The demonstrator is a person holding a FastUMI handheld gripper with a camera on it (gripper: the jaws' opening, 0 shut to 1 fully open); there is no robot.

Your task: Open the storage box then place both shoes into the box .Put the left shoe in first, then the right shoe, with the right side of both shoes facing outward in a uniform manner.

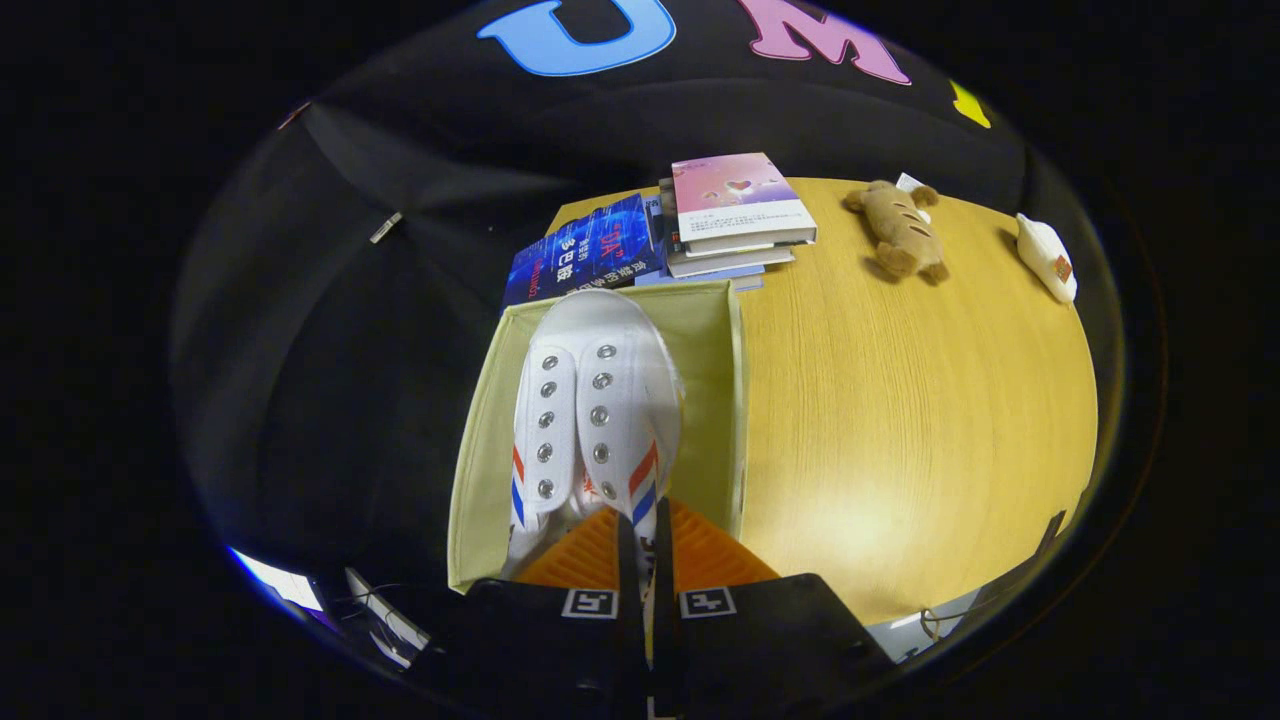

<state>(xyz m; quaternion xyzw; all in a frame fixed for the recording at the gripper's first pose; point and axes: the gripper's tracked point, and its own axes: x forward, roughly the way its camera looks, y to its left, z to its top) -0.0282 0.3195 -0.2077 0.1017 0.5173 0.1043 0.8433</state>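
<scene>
A white sneaker point(598, 400) with metal eyelets and red and blue side stripes hangs toe-forward over the open pale green storage box point(478, 440). My gripper point(645, 545) is shut on the sneaker's heel collar, both fingers pressed close with the thin fabric edge between them. The shoe sits inside the outline of the box's walls, its toe near the far wall. The box stands at the left end of a wooden table point(900, 420). The box floor is mostly hidden under the shoe.
Beyond the box lie a blue book point(585, 255) and a stack of books point(740, 215). Farther right on the table are a brown plush toy point(900, 230) and a small white object point(1045, 258). The table's left edge drops off beside the box.
</scene>
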